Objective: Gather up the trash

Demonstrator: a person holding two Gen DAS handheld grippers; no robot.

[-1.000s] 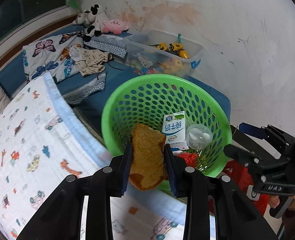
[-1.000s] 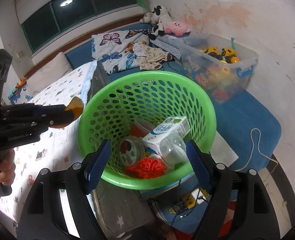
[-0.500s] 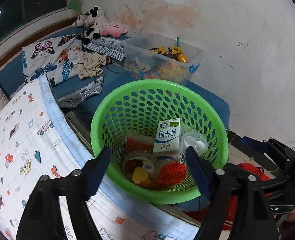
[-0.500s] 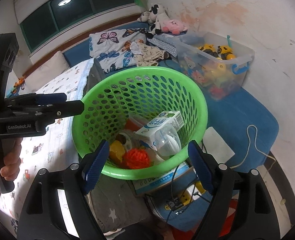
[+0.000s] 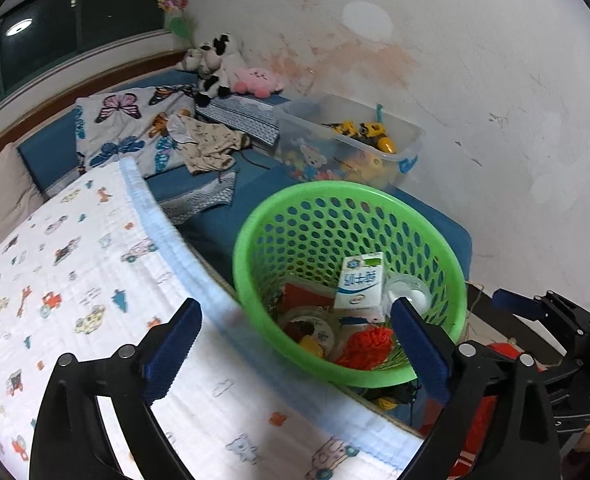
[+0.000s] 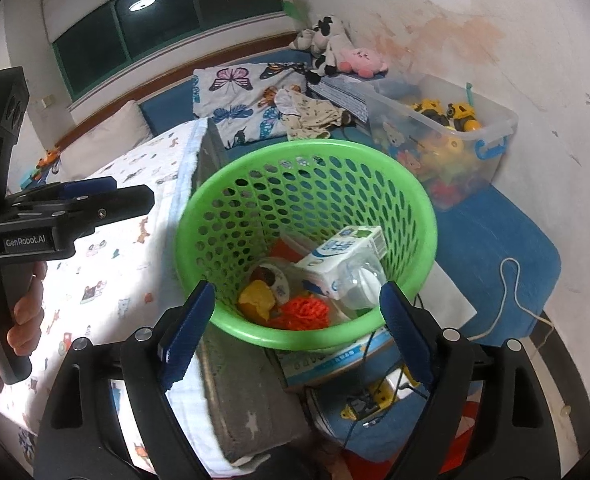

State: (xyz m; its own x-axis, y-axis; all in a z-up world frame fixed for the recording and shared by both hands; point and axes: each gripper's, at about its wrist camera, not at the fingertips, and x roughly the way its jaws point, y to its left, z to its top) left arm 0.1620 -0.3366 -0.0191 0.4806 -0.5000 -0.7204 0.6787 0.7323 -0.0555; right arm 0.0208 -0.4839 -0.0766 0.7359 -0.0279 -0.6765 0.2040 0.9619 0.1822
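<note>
A green perforated basket [image 5: 447, 264] stands beside the bed, also seen as the basket [image 6: 199, 200] in the right wrist view. In it lie a milk carton [image 5: 359, 284], a clear plastic cup [image 5: 409, 294], an orange mesh wad [image 5: 369, 346], a round lidded tub [image 6: 273, 278] and a yellow-brown bread piece [image 6: 257, 300]. My left gripper [image 5: 295, 312] hovers over the bed edge just left of the basket, its jaws opening wide with nothing held. My right gripper [image 6: 297, 292] points down at the basket's near rim; its jaws are opening and the pads are not pressing on it.
A cartoon-print blanket [image 5: 75, 280] covers the bed at left. A clear toy bin [image 5: 355, 148], plush toys [image 5: 223, 68] and clothes lie on the blue mattress behind. A cardboard box [image 6: 335, 360], cables and a white cord [image 6: 511, 292] lie below the basket. The wall is close on the right.
The left gripper let go of the bread slice, which now lies in the basket. Its jaws spread wide and it drew back over the bed. The right jaws widened slightly.
</note>
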